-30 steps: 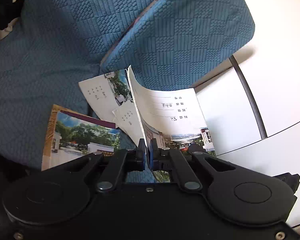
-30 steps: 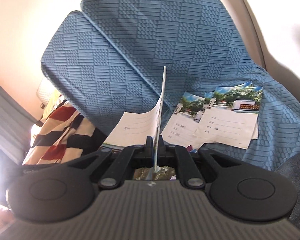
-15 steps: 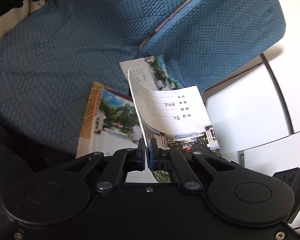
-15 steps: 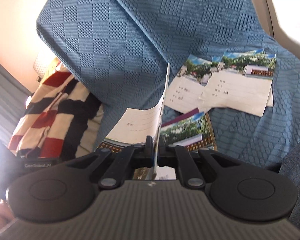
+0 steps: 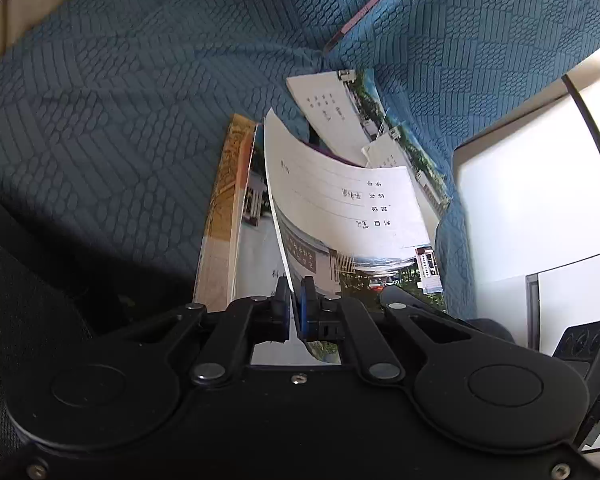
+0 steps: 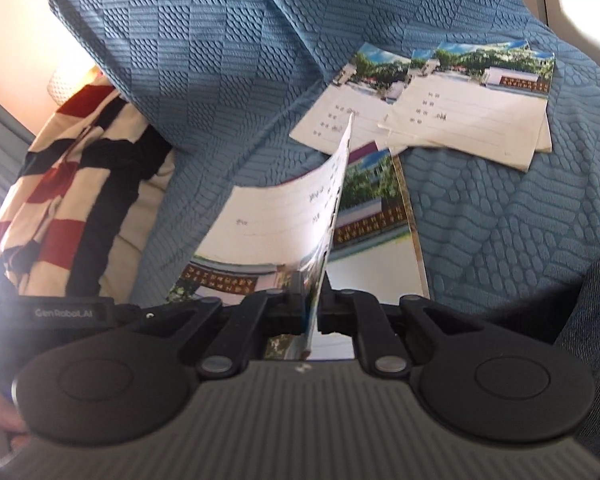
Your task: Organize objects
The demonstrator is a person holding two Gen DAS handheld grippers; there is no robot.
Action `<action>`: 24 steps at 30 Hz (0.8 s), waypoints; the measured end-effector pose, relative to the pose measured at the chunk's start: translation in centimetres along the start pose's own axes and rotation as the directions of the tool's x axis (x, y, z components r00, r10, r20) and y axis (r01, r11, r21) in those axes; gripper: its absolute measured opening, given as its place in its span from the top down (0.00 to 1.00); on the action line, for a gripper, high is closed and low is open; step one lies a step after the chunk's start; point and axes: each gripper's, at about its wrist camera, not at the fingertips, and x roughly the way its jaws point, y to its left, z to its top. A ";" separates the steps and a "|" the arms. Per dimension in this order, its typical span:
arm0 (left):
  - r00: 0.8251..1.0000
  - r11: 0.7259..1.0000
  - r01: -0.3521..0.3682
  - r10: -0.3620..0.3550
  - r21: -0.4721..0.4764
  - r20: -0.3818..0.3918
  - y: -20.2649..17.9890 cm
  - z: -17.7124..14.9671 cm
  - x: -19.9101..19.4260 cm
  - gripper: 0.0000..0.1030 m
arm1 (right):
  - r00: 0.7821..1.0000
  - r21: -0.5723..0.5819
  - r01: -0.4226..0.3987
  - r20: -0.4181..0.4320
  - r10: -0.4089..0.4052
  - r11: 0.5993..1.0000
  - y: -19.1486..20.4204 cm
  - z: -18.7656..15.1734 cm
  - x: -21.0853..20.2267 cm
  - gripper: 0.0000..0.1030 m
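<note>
Daylight fills both fisheye views, which bend straight lines toward the rims. In the left wrist view the white panels (image 5: 540, 200) at right are washed out by glare, while the lower left corner sinks into deep shadow. The right wrist view is softer, slightly blurred, with a bright flare at its left edge and an overexposed upper right corner above the blue cover (image 6: 228, 60).

**Readable text**

The black bar (image 6: 70, 312) at the left of the right gripper's body carries the brand "GenRobot.AI" in pale letters. The held booklet (image 5: 340, 208) and the booklets lying on the blue cover (image 6: 472, 116) bear printed and handwritten Chinese characters, too small to read.
</note>
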 end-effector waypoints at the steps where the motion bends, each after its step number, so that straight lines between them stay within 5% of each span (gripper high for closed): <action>1: 1.000 1.000 -0.003 0.003 0.001 -0.006 0.1 -0.2 0.2 0.97 | 1.000 0.004 0.002 -0.010 -0.002 1.000 -0.2 -0.2 0.2 0.91; 14: 0.999 1.000 -0.022 0.023 0.008 -0.037 0.0 -1.0 0.4 0.96 | 0.998 0.000 0.038 -0.043 -0.038 0.999 -0.5 -0.7 0.6 0.87; 19: 0.998 0.998 -0.042 0.044 0.047 -0.037 -0.7 -1.1 -0.2 0.86 | 0.996 -0.011 0.064 -0.058 -0.064 0.998 -0.3 -0.7 0.3 0.41; 24: 0.996 0.991 -0.086 0.087 0.101 -0.003 -1.7 -1.5 -1.5 0.82 | 0.994 -0.028 0.094 -0.060 -0.096 0.995 -0.2 -0.6 -0.5 0.35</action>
